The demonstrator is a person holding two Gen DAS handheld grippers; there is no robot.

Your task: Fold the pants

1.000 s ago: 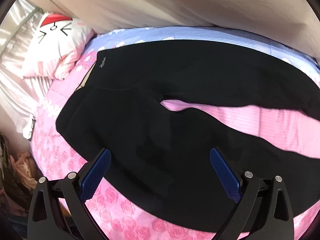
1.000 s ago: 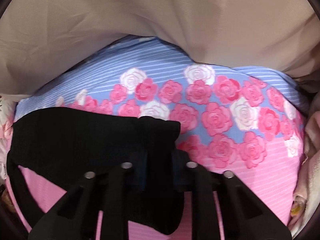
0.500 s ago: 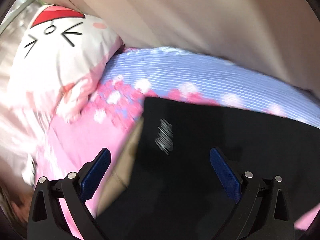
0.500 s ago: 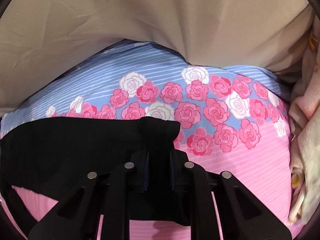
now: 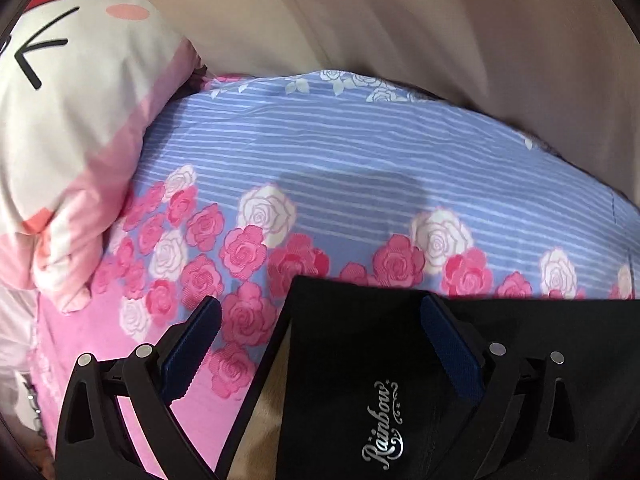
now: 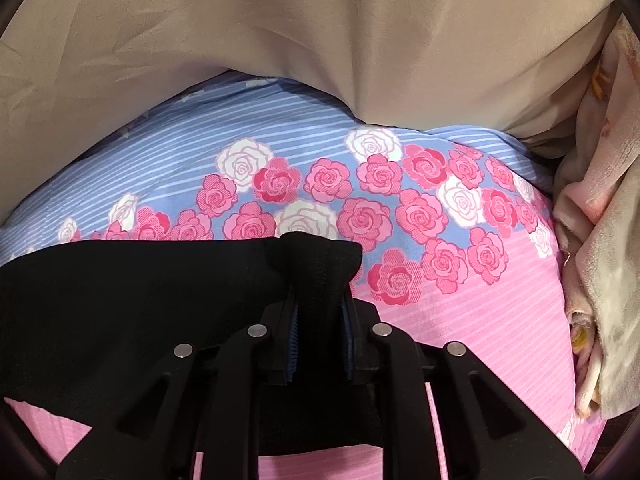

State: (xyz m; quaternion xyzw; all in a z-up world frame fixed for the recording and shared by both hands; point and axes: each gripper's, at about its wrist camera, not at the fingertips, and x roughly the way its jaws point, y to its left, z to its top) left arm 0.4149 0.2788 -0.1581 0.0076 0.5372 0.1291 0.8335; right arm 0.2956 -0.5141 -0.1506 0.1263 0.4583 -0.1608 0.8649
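Black pants lie on a rose-print bedsheet. In the left wrist view their waistband corner (image 5: 360,360), with a silver "Rainbow" logo, sits between the blue pads of my open left gripper (image 5: 320,320); the right pad rests over the cloth, the left pad over the sheet. In the right wrist view my right gripper (image 6: 320,304) is shut on the bunched hem of a black pant leg (image 6: 316,264), which stretches away to the left (image 6: 120,300).
The pink and blue floral sheet (image 5: 360,168) covers the bed. A cartoon-face pillow (image 5: 68,128) lies at the left. A beige curtain (image 6: 320,40) hangs behind the bed. A crumpled pale blanket (image 6: 600,220) lies at the right edge.
My left gripper has moved forward over the pants from the near side to the far waistband corner, staying open. My right gripper keeps its hold on the leg hem and shifted slightly.
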